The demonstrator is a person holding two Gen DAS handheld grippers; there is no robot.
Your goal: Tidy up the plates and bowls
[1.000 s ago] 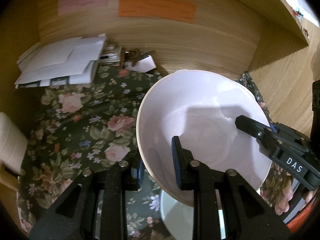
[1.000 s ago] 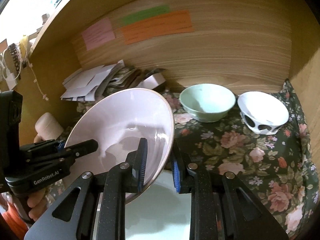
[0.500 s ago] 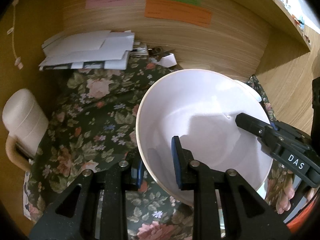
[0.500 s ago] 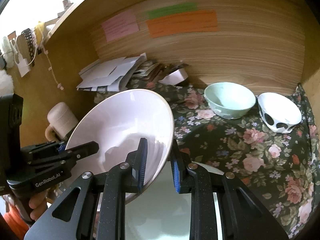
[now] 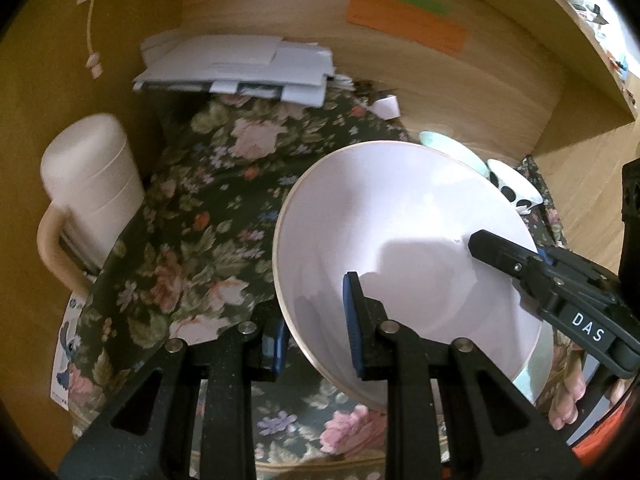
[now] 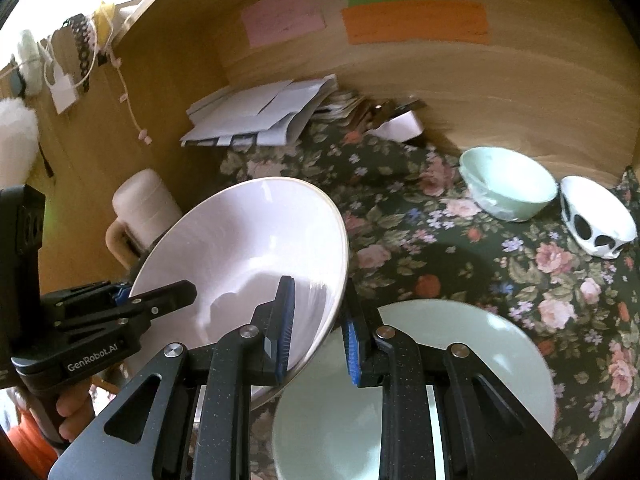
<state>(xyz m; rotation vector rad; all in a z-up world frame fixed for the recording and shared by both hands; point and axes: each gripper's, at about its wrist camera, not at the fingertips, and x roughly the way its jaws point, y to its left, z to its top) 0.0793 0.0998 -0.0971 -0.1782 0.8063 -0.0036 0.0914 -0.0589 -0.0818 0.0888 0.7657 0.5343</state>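
Both grippers hold one large pale pink bowl (image 5: 404,240) in the air above the floral cloth. My left gripper (image 5: 316,328) is shut on its near left rim. My right gripper (image 6: 318,324) is shut on the opposite rim of the same bowl (image 6: 240,248). A pale green plate (image 6: 460,364) lies on the cloth below the right gripper. A mint green bowl (image 6: 508,184) and a white bowl with black spots (image 6: 596,216) stand at the back right; both peek out behind the pink bowl in the left wrist view.
A cream lidded mug (image 5: 88,188) stands at the left by the wooden side wall. A stack of white papers (image 5: 240,68) and small clutter lie at the back. Wooden walls close in the back and right. The floral cloth (image 5: 192,220) covers the surface.
Both grippers have carried the pink bowl back and up, away from the back wall. More of the cloth, the mug and the green plate now show.
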